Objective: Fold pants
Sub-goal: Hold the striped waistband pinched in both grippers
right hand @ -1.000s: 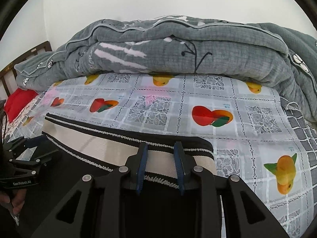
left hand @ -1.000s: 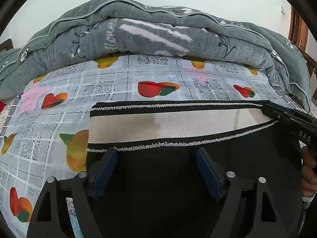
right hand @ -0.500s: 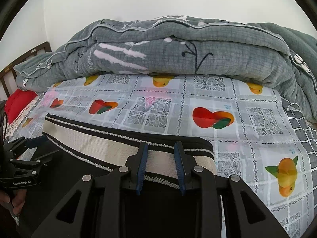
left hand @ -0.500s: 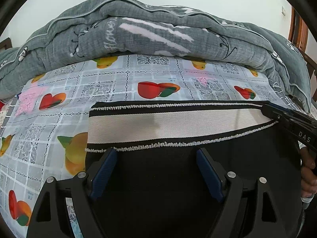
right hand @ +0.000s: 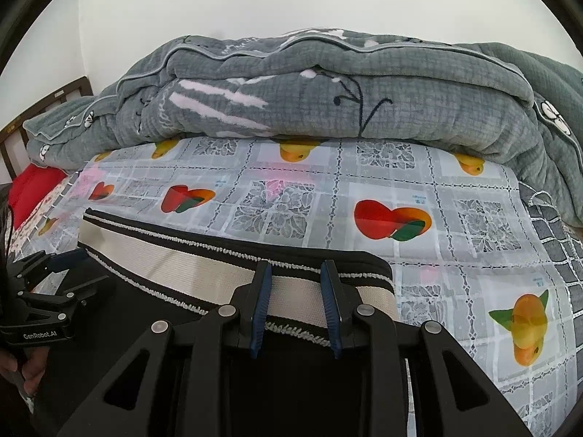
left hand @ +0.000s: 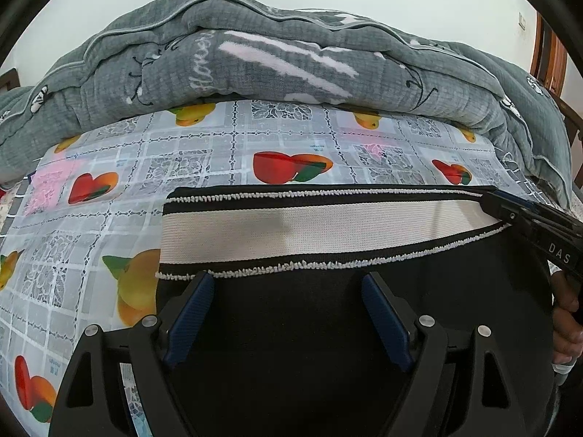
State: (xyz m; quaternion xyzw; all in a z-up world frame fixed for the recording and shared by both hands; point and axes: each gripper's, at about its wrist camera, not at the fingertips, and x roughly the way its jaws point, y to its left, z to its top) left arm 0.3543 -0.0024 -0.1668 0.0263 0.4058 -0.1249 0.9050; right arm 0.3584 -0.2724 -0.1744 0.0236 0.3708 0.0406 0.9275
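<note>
Black pants [left hand: 309, 327] with a cream-striped waistband [left hand: 309, 229] lie flat on a fruit-print bed sheet [left hand: 109, 167] before a heaped grey quilt [left hand: 291, 65]. The left-wrist view shows the left tongs [left hand: 288, 284] spread wide over the dark fabric, gripping nothing. Only the right-wrist view shows the right tongs [right hand: 295, 273] narrowed across the waistband's right end; whether they pinch it cannot be told. It alone catches something red [right hand: 29, 185] at far left.
</note>
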